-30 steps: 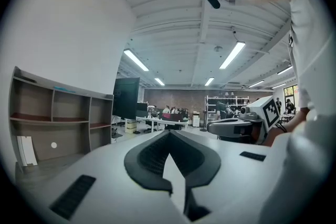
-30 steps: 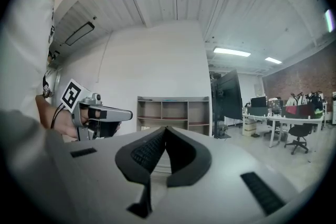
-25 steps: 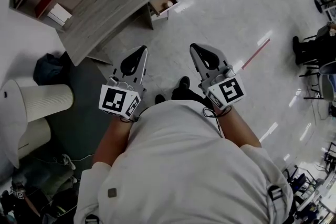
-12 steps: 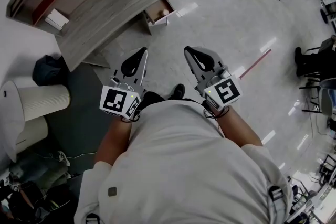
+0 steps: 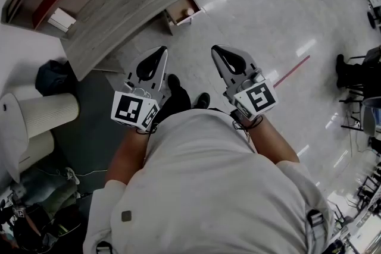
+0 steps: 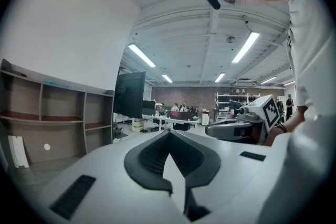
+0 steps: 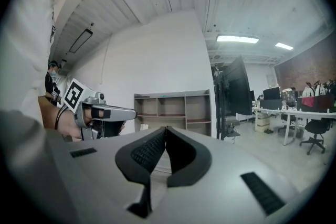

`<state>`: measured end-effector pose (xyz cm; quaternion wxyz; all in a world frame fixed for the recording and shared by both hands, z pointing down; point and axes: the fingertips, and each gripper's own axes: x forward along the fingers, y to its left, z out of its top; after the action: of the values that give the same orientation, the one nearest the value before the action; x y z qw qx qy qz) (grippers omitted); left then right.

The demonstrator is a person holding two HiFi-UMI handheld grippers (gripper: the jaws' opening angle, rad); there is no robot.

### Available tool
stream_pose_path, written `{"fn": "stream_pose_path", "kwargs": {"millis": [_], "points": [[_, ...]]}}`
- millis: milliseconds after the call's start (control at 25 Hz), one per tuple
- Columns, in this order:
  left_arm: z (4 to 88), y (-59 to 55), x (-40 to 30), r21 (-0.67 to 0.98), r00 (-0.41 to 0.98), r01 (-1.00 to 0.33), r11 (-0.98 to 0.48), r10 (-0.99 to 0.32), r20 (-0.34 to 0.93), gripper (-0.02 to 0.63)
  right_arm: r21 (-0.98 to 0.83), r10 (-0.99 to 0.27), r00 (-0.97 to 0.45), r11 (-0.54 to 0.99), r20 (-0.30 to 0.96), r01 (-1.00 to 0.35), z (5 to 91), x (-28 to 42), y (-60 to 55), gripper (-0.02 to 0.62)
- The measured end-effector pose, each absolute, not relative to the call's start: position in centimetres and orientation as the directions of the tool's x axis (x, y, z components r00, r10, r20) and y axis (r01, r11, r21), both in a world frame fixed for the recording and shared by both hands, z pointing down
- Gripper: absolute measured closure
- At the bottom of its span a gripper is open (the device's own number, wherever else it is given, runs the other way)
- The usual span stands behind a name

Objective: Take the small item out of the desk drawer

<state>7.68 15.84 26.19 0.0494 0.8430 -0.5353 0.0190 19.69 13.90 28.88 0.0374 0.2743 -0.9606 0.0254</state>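
Left tool (image 5: 162, 52) and right tool (image 5: 215, 49): both closed tight, empty. Small pale round item (image 5: 189, 12) lies in open wooden drawer (image 5: 177, 15) of grey wood-grain counter (image 5: 119, 15), 12 o'clock of tools, well apart. Left looks marginally nearer.

**Head view:** even, moderately bright overhead light is recorded. White glare streaks are reflected off the glossy floor (image 5: 268, 27) ahead and to the right of the right tool (image 5: 218, 52). Straight edges of the bench (image 5: 128, 3), ahead of the left tool (image 5: 162, 54), are bowed by wide-angle distortion.

**Gripper views:** each picture is enclosed by a black circular vignette. The ceiling strip lights (image 6: 142, 55) above the tool are blown out, and the nearest tool surfaces are rendered soft.
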Motion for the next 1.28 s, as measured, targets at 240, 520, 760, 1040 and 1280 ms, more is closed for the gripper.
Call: {"fn": "stream_pose_path", "kwargs": {"millis": [240, 520, 760, 1040, 1280], "points": [[26.7, 11.9, 4.6, 0.071, 0.446, -0.895, -0.441, -0.890, 0.089, 0.591, -0.013, -0.515, -0.850, 0.854, 0.112, -0.520, 29.2, 15.7, 10.1, 0.575], [28.1, 7.4, 0.8, 0.087, 0.504, -0.864, -0.497, -0.857, 0.108, 0.591, -0.006, -0.553, -0.823, 0.829, 0.132, -0.559, 29.6, 11.2, 5.3, 0.575], [28.1, 5.5, -2.0, 0.102, 0.533, -0.845, -0.524, -0.841, 0.092, 0.591, 0.003, -0.598, -0.787, 0.796, 0.151, -0.605, 29.8, 9.5, 3.0, 0.574], [28.6, 4.2, -4.2, 0.118, 0.554, -0.831, -0.543, -0.827, 0.094, 0.591, 0.017, -0.622, -0.763, 0.777, 0.179, -0.629, 30.4, 7.8, 0.9, 0.574], [29.9, 1.6, -5.3, 0.124, 0.535, -0.844, -0.522, -0.837, 0.116, 0.591, 0.014, -0.620, -0.748, 0.772, 0.239, -0.635, 33.1, 7.5, -2.8, 0.574]]}}
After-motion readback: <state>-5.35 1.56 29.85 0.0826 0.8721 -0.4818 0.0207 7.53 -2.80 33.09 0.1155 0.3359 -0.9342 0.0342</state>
